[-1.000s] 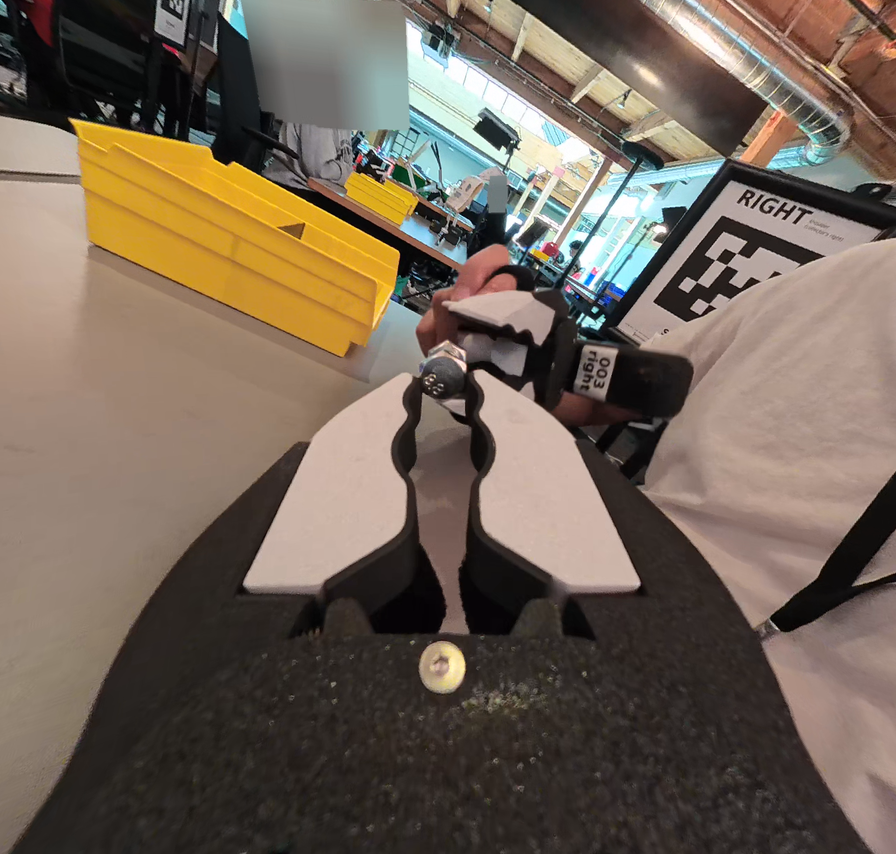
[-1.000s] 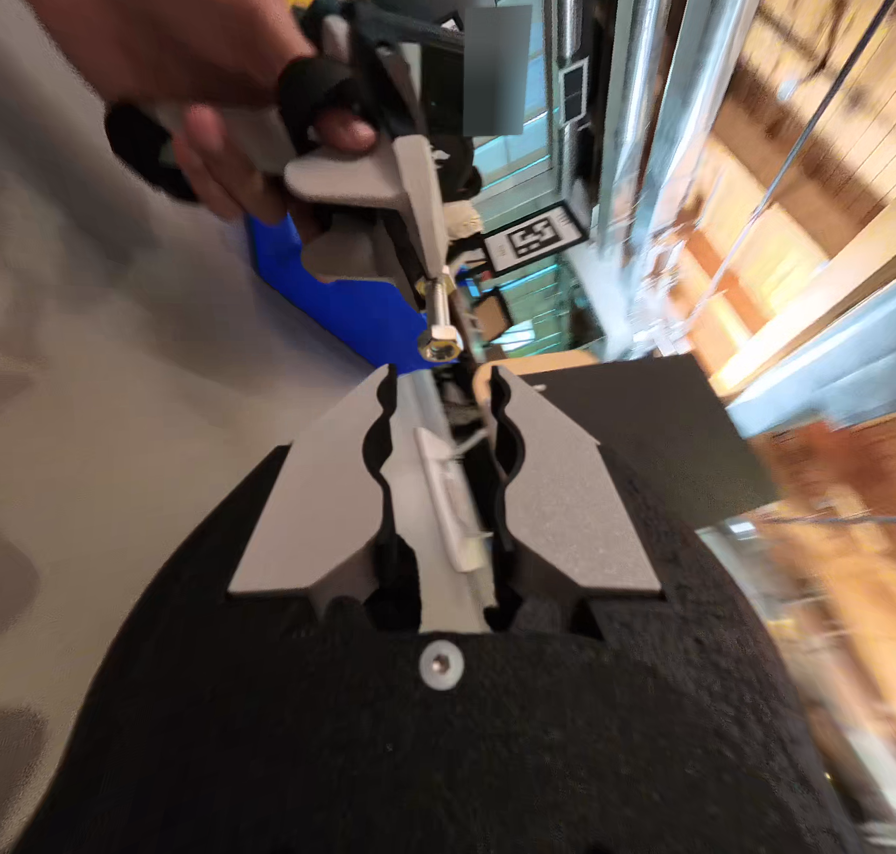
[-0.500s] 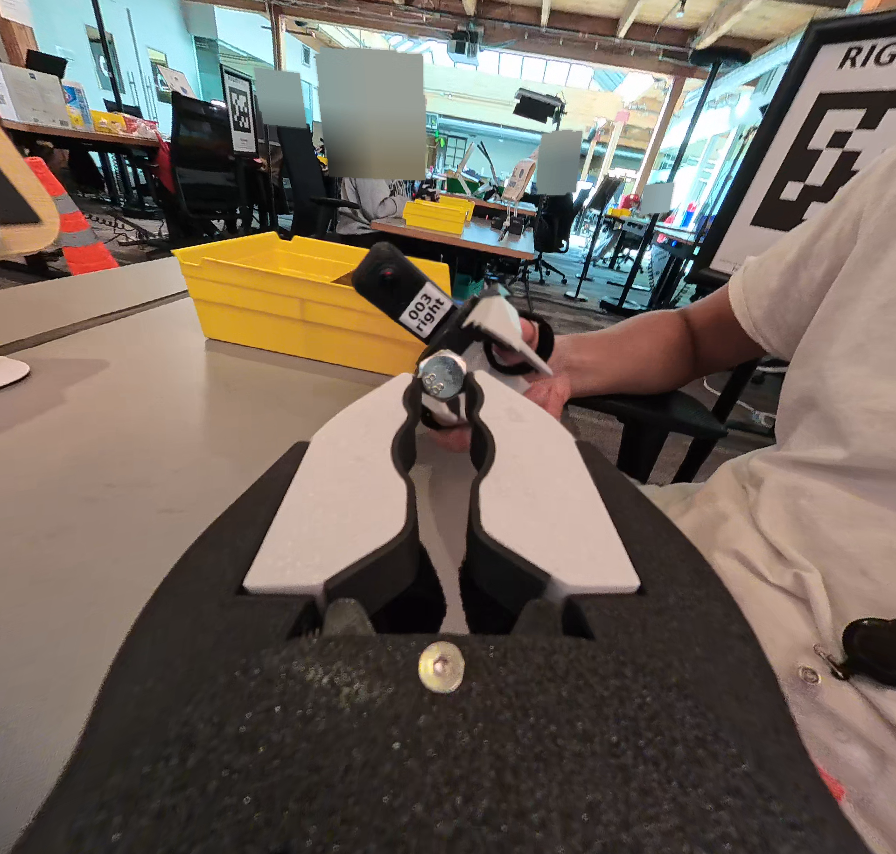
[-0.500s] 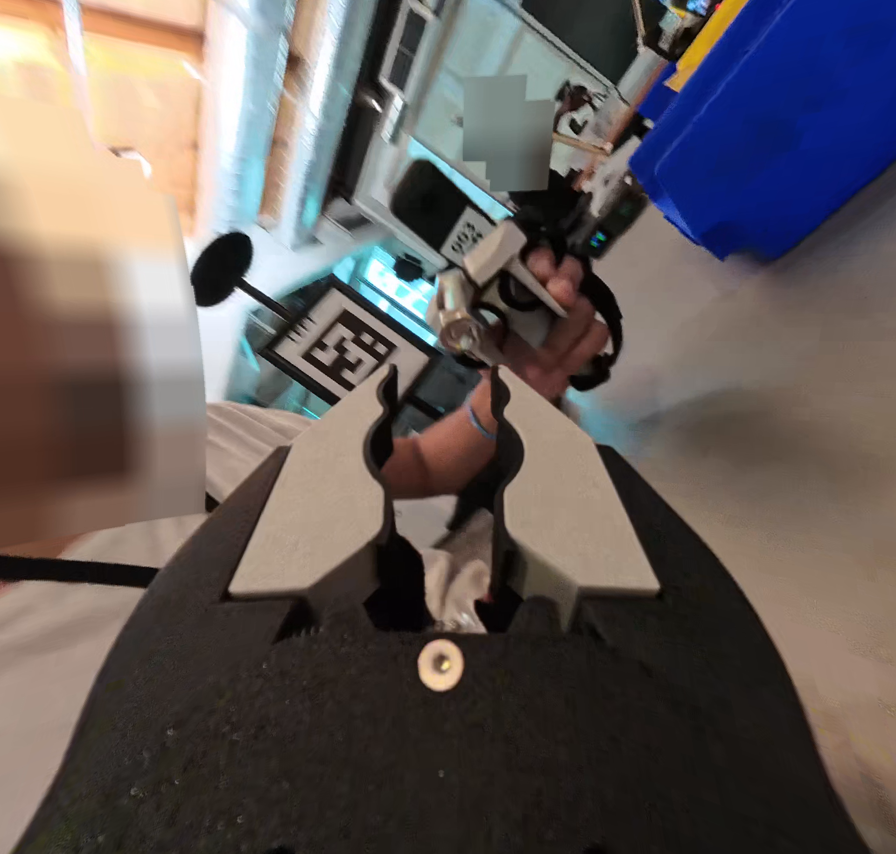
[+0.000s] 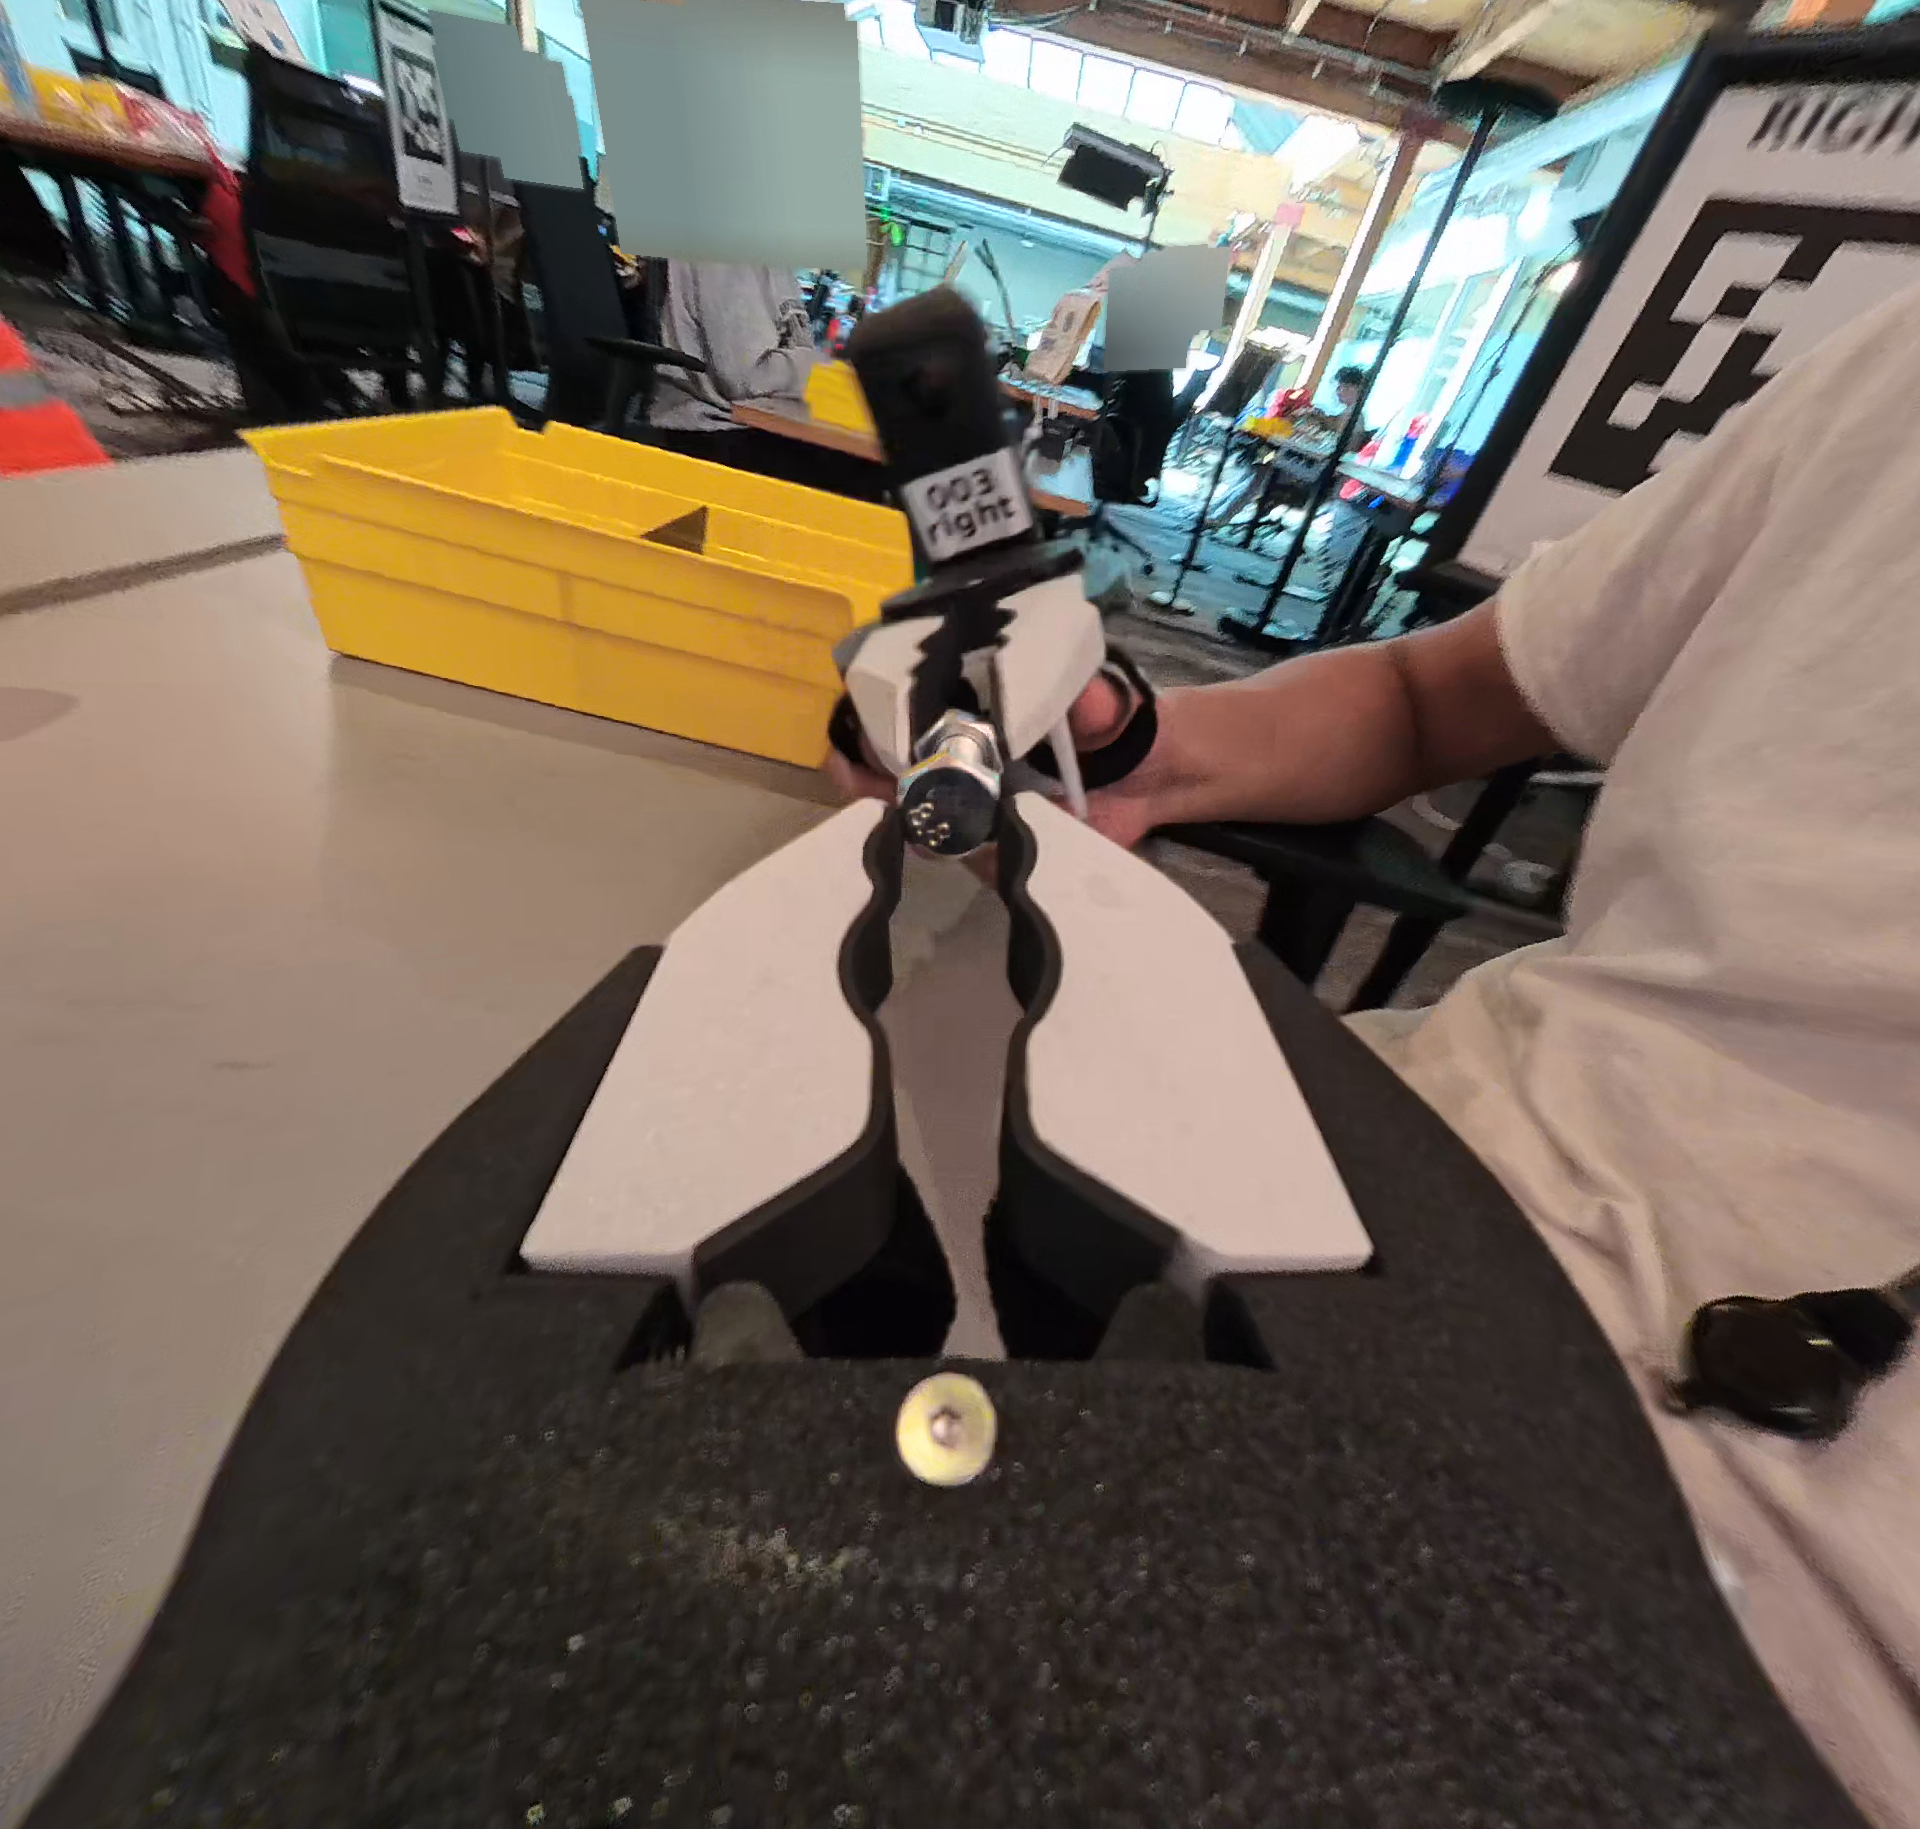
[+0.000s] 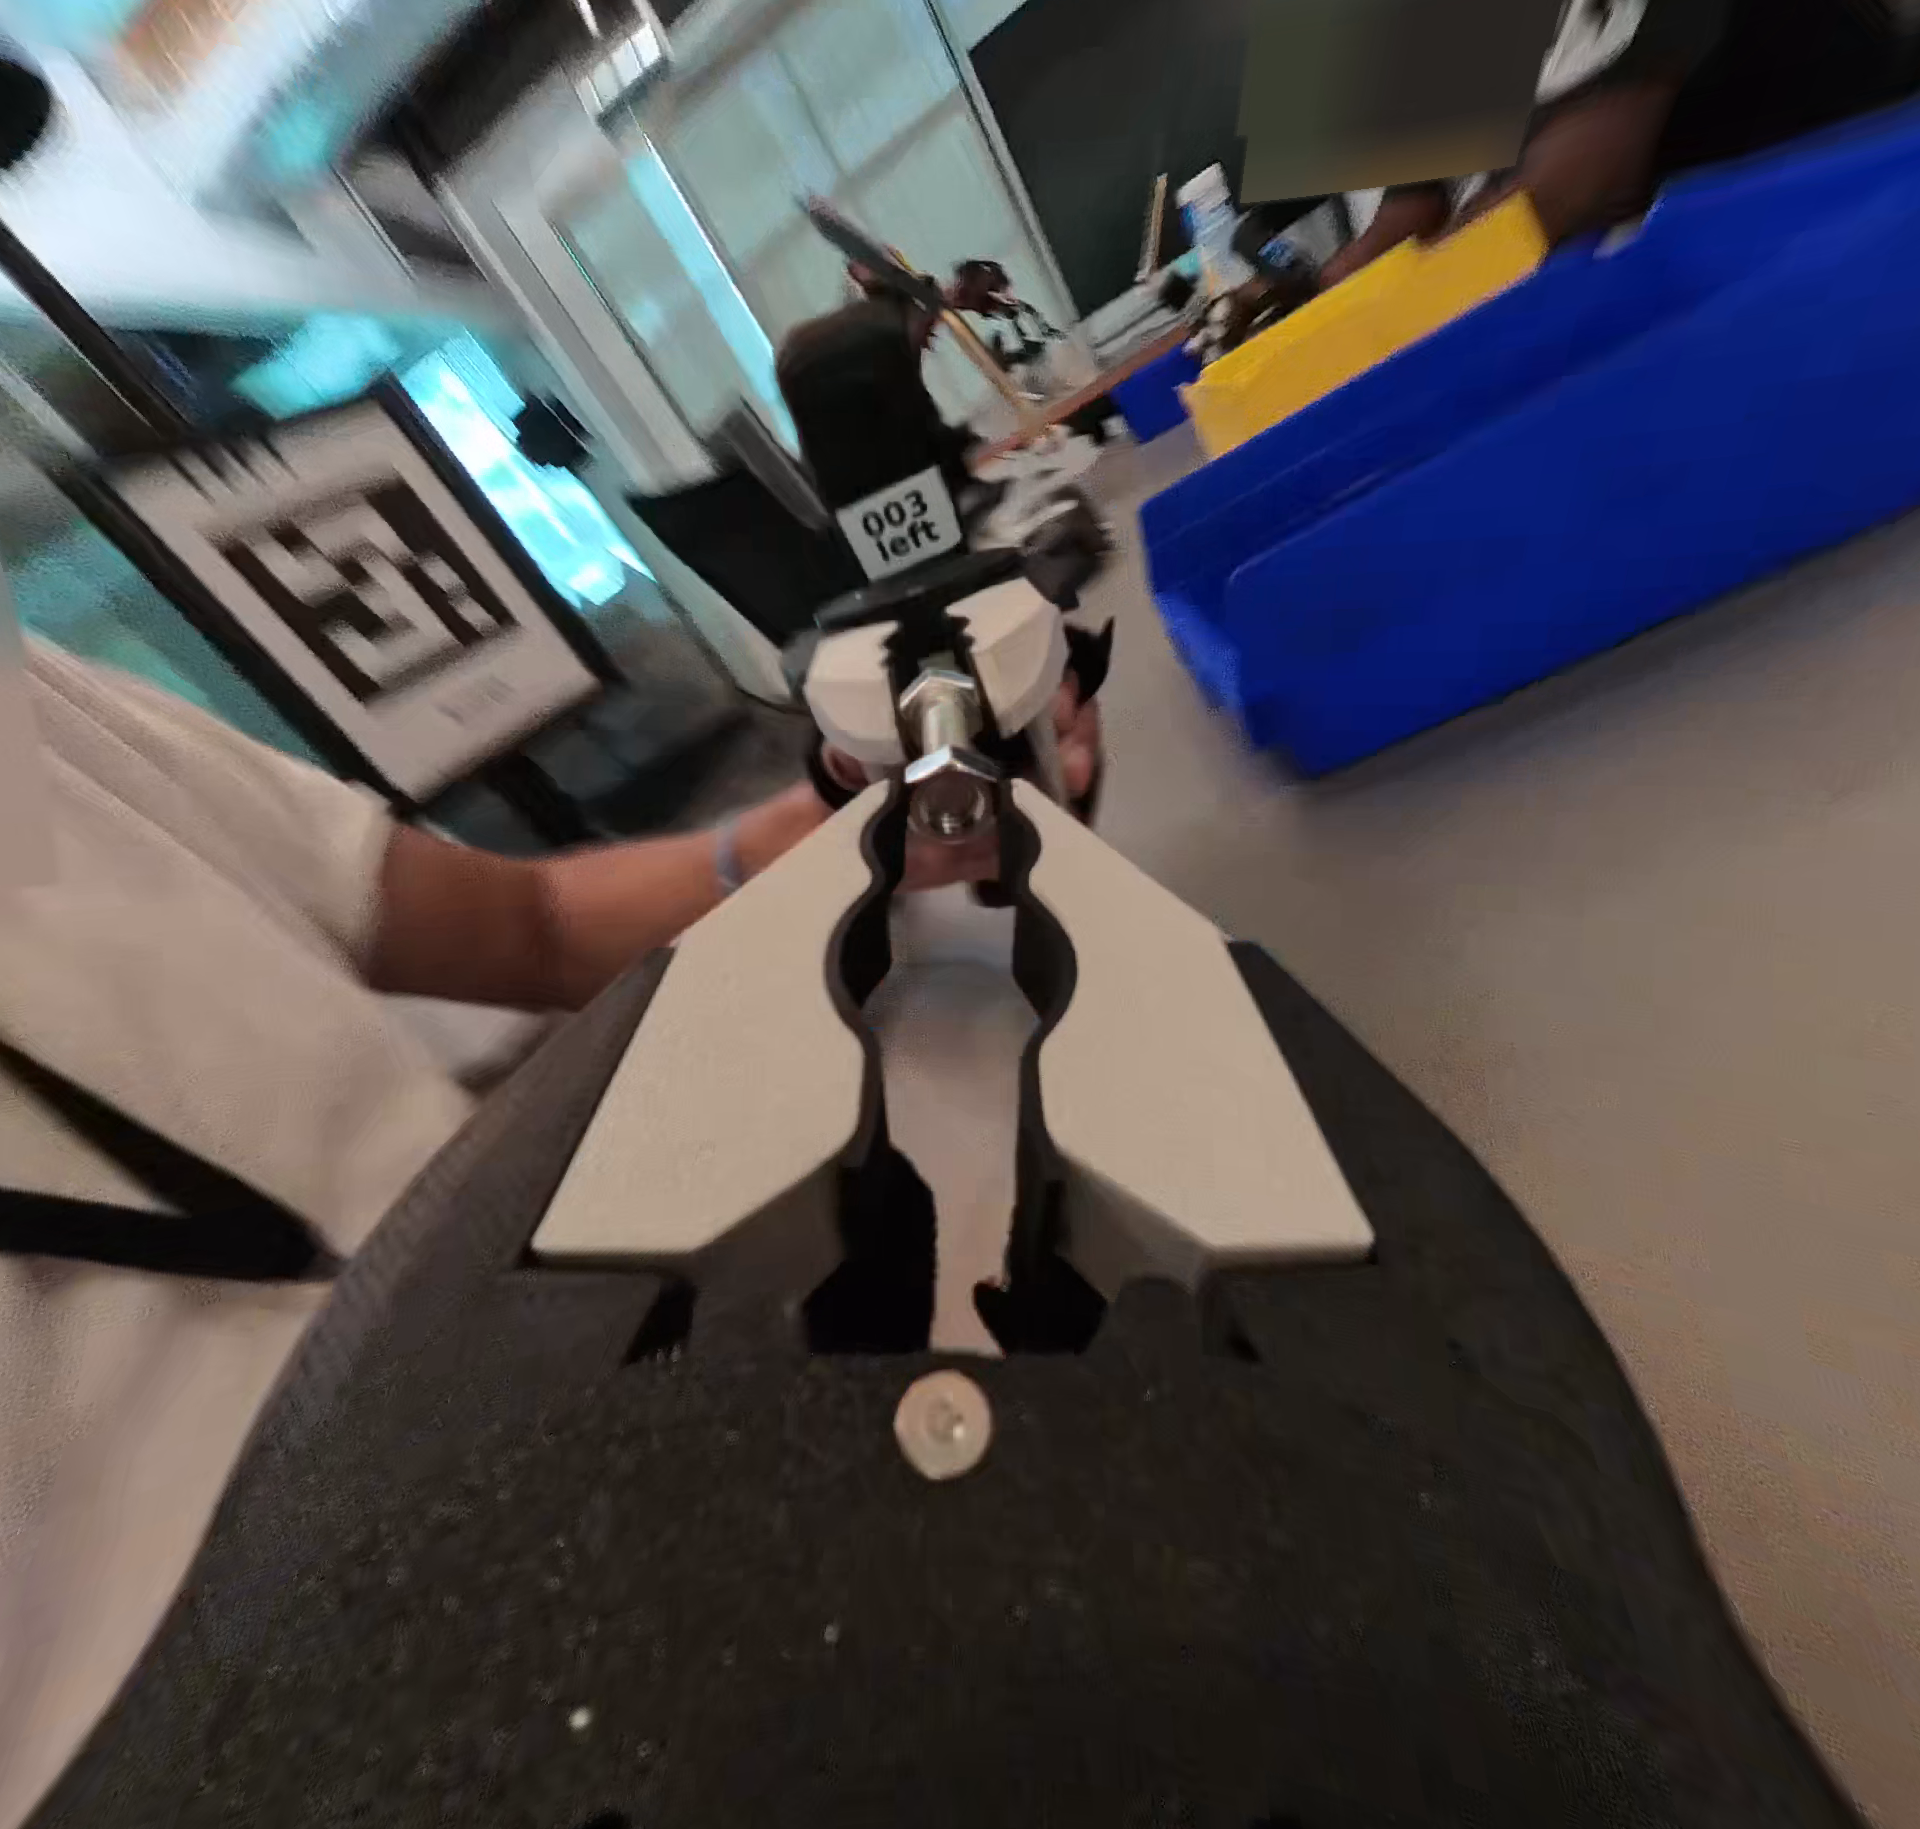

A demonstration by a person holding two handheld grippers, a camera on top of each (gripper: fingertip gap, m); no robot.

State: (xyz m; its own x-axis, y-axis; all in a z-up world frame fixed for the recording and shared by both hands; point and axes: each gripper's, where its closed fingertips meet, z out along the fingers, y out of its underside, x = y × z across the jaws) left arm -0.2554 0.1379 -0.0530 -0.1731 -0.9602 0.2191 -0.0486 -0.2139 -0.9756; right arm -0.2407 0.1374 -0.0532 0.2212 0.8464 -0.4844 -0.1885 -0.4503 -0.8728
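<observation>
My left gripper [image 5: 951, 829] is shut on the hex head of a silver bolt [image 5: 948, 821] and holds it above the table, pointing away from me. A silver nut [image 6: 951, 792] sits on the bolt's threaded far end. My right gripper [image 6: 948, 813] faces the left one and is shut on that nut, with both pads against its sides. In the right wrist view the bolt's shaft [image 6: 935, 725] runs from the nut to the left gripper [image 6: 935, 673]. In the left wrist view the right gripper [image 5: 961, 699] shows just behind the bolt head, with a hand on it.
A yellow bin [image 5: 561, 574] stands on the grey table [image 5: 260, 896] behind the grippers. A blue bin [image 6: 1558, 553] stands to the right in the right wrist view. A person in a white shirt [image 5: 1714, 844] sits close. A black-and-white marker board [image 6: 353, 574] stands behind. The grippers are tip to tip, or close to it.
My right gripper swung round to face the left one, lined up with the bolt and closed its open jaws on the nut. My left gripper kept its grasp on the bolt head.
</observation>
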